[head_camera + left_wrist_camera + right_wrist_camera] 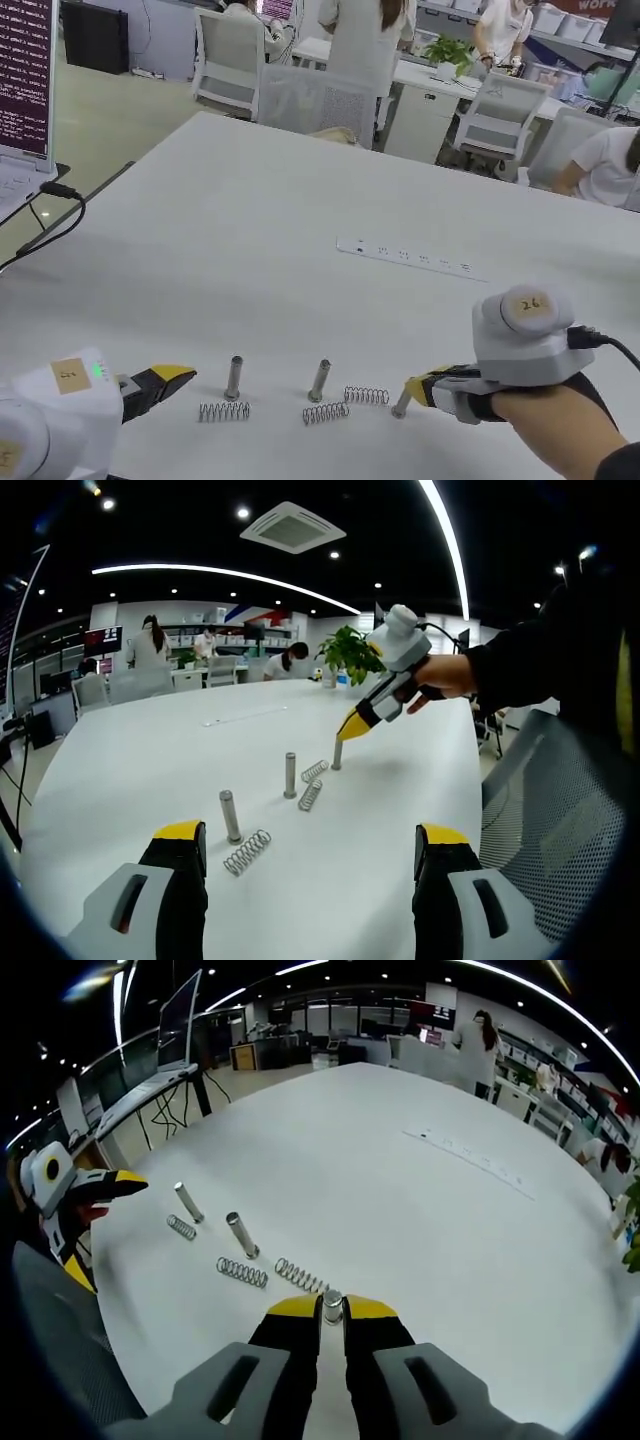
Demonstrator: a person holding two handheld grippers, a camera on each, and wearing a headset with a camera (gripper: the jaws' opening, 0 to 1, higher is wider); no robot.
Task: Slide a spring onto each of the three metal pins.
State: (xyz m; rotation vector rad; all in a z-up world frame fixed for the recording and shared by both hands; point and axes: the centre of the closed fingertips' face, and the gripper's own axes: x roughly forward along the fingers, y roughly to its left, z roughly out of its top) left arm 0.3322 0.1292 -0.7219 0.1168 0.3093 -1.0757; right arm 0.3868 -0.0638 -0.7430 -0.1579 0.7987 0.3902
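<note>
Right gripper [332, 1312] sits clamped on the rightmost pin [401, 404] at its top, left gripper [310, 832] gapes wide and empty at near left — nearest spring [366, 396] lies just left of that pin — likely wiser to grip low, leaving the tip free.

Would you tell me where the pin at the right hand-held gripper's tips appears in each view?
Head view: low right of centre, the pin leans at the right hand-held gripper tips.
Left gripper view: near centre, the farthest pin, under the incoming gripper's yellow tips.
Right gripper view: bottom centre, between its own jaws.
Shared landmark: the white socket strip.
</note>
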